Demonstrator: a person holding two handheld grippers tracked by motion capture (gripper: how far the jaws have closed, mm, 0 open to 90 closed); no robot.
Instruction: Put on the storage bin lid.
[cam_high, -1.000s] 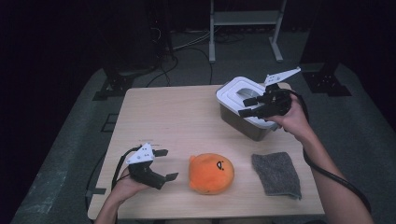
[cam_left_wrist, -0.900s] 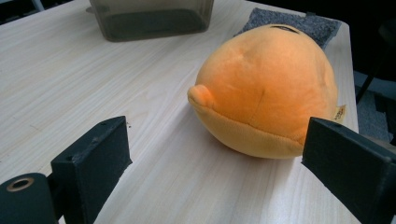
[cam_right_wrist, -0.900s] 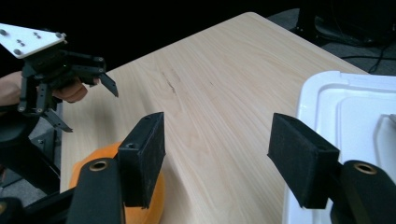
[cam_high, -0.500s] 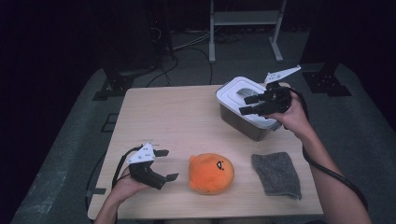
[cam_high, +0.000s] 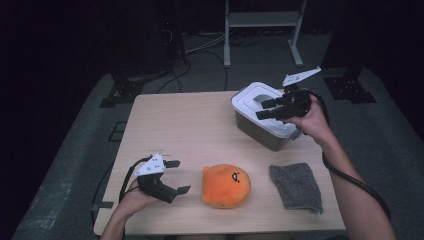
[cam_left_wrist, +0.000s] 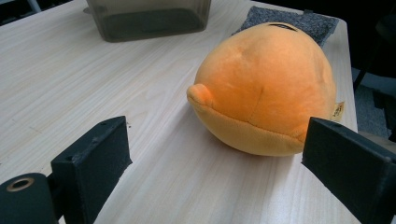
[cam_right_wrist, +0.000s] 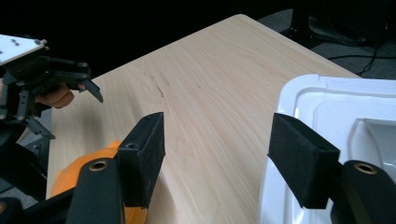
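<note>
An orange round plush (cam_high: 226, 185) lies on the wooden table (cam_high: 185, 125) near its front edge. My left gripper (cam_high: 182, 176) rests on the table just left of the plush, open, with the jaws pointing at it. From the left gripper view the plush (cam_left_wrist: 266, 93) sits ahead of the spread jaws, apart from both pads. My right gripper (cam_high: 260, 110) hovers open over the white lid (cam_high: 250, 97) of a dark box (cam_high: 260, 132) at the back right. In the right gripper view one pad stands above the lid's edge (cam_right_wrist: 345, 116) and the other above bare table.
A grey cloth (cam_high: 297, 186) lies flat to the right of the plush, near the table's front right corner. The table's left and middle are bare wood. Dark floor, cables and a metal stand lie beyond the far edge.
The right gripper has shifted only slightly above the lid, still open. The left gripper, the plush and the cloth have not moved.
</note>
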